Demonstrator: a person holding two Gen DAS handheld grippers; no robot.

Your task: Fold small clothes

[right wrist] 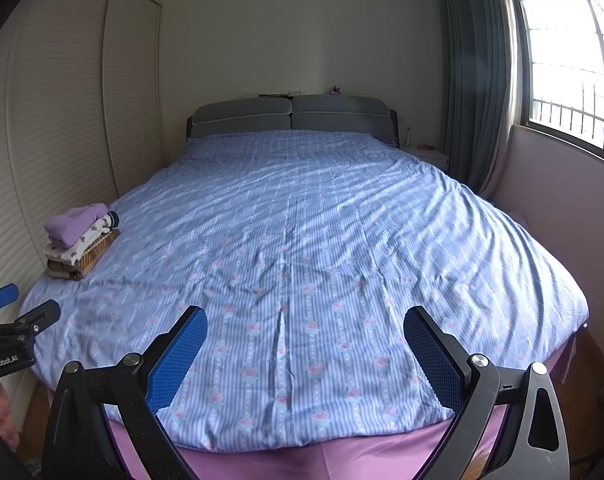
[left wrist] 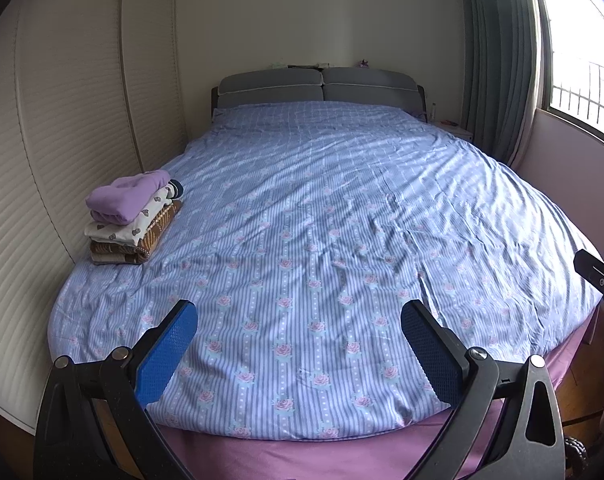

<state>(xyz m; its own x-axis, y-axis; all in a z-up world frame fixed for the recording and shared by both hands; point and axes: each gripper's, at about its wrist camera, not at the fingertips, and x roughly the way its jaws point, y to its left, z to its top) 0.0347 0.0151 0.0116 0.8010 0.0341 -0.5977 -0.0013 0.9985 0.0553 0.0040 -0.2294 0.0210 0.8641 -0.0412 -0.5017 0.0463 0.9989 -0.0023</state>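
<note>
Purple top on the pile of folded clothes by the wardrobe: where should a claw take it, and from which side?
Probably by the purple top's rounded folded edge, which faces the foot of the bed. Come in from that near side, one finger above and one slid between it and the white piece below. The left claw, open, is nearer.

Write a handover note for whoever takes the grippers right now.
Left gripper: open, empty, held over the foot of the bed.
Right gripper: open, empty, also over the foot of the bed.
Stack: folded clothes piled on the bed's left side by the wardrobe, purple piece on top.
Done: those pieces are folded and stacked.
Left: no unfolded clothes show in either view; check outside the frames for more.
</note>
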